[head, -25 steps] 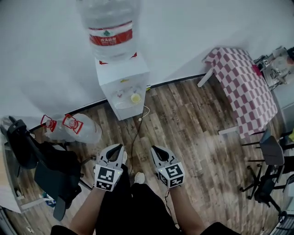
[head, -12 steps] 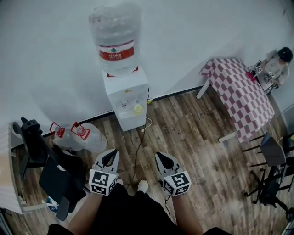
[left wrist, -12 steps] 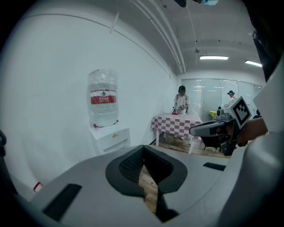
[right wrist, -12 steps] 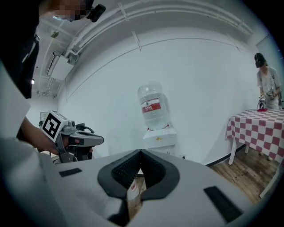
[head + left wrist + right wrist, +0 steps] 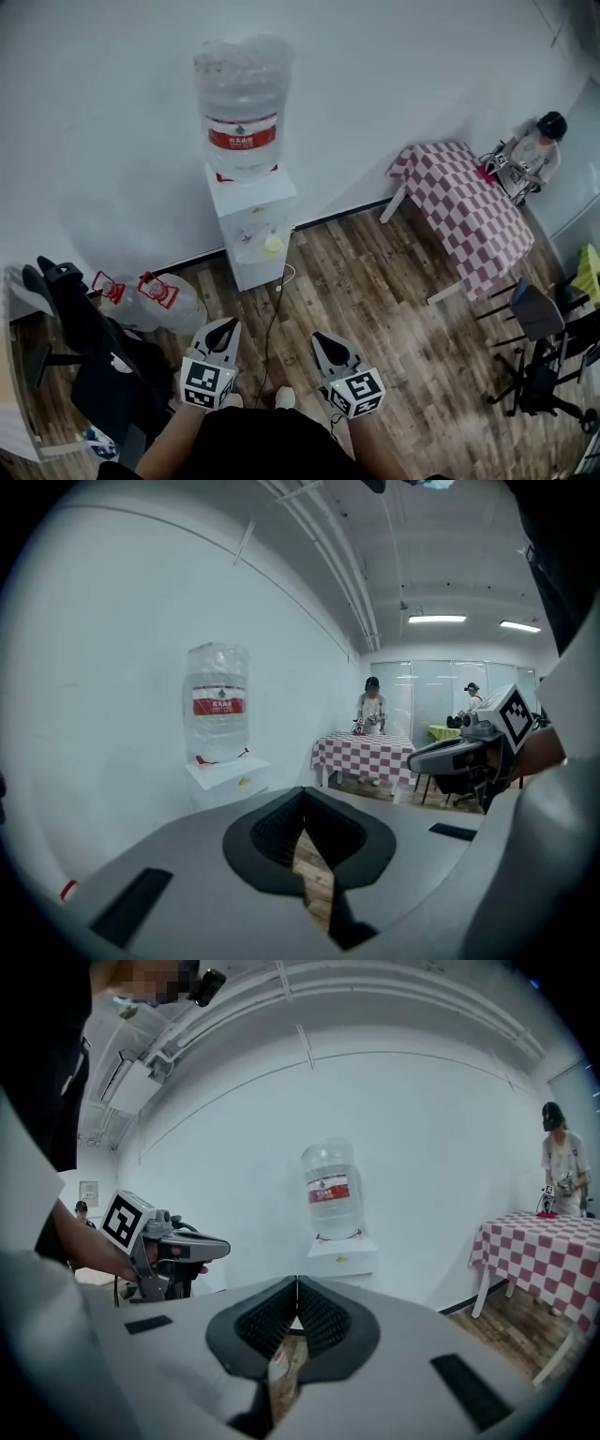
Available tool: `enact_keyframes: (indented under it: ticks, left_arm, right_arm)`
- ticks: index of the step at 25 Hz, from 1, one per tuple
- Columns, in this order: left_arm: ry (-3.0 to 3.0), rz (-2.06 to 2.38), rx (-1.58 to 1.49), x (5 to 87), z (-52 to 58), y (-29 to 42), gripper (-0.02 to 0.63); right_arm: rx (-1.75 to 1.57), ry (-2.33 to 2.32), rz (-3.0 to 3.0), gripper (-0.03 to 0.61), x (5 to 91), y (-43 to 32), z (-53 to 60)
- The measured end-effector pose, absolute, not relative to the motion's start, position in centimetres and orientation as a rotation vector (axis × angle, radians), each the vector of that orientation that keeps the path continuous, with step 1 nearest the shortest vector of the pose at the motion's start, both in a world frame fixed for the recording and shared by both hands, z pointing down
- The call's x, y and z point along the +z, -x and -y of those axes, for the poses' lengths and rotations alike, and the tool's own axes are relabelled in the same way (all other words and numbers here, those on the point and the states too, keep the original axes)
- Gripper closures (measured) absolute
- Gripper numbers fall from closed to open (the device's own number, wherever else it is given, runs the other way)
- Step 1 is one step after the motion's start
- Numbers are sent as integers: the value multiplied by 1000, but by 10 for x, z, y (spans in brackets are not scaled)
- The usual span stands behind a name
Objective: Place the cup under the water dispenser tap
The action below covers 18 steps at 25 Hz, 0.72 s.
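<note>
Left tongs (image 5: 225,325) and right tongs (image 5: 325,339) are both shut, nothing held. The small yellow cup (image 5: 273,244) on the water dispenser (image 5: 251,214) looks light and thin-walled, so pinch one side wall gently.

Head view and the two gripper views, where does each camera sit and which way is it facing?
Head view: on the person's head, looking steeply down at the floor, dispenser and checkered table; forearms, left gripper and right gripper show.
Left gripper view: on the left gripper, looking along its shut jaws toward the dispenser; right gripper and hand at right.
Right gripper view: on the right gripper, looking along its shut jaws toward the dispenser; left gripper at left.
Shared: all three show the dispenser and checkered table.
</note>
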<state>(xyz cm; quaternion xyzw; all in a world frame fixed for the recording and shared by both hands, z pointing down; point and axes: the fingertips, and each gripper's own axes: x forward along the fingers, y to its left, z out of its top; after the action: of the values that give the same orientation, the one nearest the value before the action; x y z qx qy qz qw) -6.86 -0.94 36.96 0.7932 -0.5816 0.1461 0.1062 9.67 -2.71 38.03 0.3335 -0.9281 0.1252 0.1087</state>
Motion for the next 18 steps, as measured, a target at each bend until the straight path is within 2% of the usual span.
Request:
enact_keyframes:
  ticks: [9, 18]
  left_arm:
    - [-2366, 1674, 378, 367, -8, 119, 598]
    - [-2461, 1590, 370, 359, -8, 116, 598]
  right_arm:
    - [332, -1091, 2693, 557, 361, -75, 6]
    - [381, -1208, 2652, 557, 362, -75, -10]
